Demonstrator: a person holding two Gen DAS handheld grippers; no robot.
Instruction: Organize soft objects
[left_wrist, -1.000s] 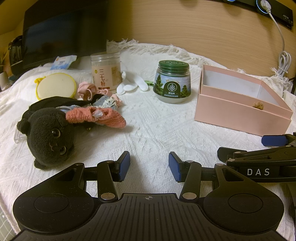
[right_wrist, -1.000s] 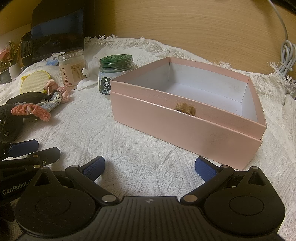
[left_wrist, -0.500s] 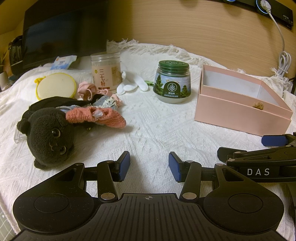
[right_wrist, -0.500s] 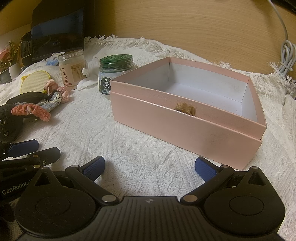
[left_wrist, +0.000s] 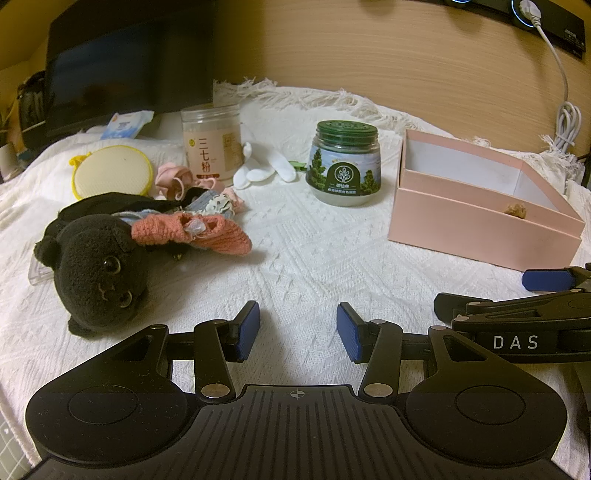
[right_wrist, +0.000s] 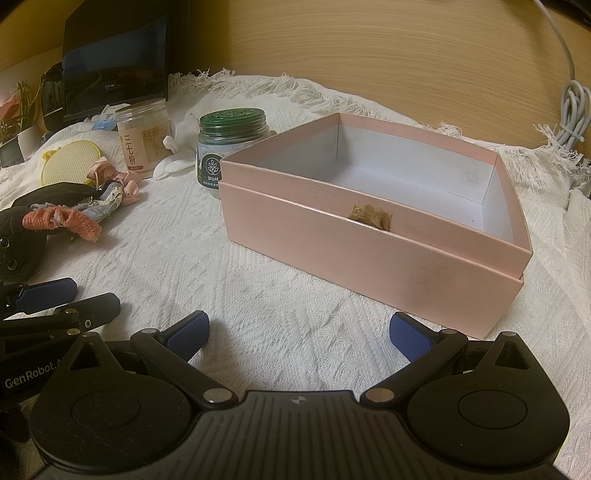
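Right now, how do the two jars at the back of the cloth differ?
The green-lidded jar is squat and rounded with a dark perforated lid; the powder jar is taller and straight-sided with a clear lid. The green-lidded jar's label shows trees; the powder jar's label is pale pink with Chinese characters. The green-lidded jar stands nearer the pink box. Both stand upright, closed.

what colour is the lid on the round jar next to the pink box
Dark green, on the round jar; it shows best in the left wrist view.
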